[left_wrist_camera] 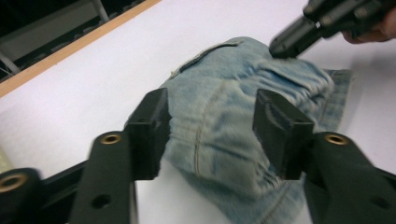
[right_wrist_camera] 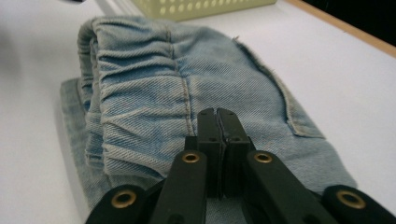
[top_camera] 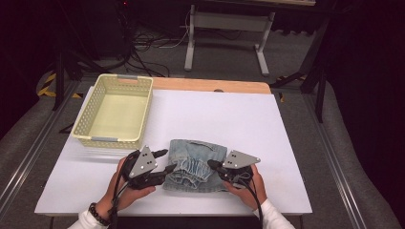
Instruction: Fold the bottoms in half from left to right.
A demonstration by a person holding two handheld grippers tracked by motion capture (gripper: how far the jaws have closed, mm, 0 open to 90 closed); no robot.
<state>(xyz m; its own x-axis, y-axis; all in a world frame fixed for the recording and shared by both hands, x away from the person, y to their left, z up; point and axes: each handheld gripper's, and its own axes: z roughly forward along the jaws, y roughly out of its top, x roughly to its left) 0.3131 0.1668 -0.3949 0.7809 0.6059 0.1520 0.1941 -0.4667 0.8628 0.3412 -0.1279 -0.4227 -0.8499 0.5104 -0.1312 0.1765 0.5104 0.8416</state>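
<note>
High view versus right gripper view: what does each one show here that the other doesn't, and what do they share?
High view alone: the full white table with its wooden far edge, both hands, the left gripper at the denim's left side, and the floor with table legs beyond.

Right gripper view alone: the right gripper close up, jaws shut together over the fabric, plus the gathered elastic waistband in detail.

Both: the folded denim garment and the yellow basket behind it.

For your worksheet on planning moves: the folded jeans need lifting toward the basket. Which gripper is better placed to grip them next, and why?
Probably the left gripper: its jaws stand apart with the folded jeans between them. The right gripper is shut, resting against the denim, and would have to open first.
</note>
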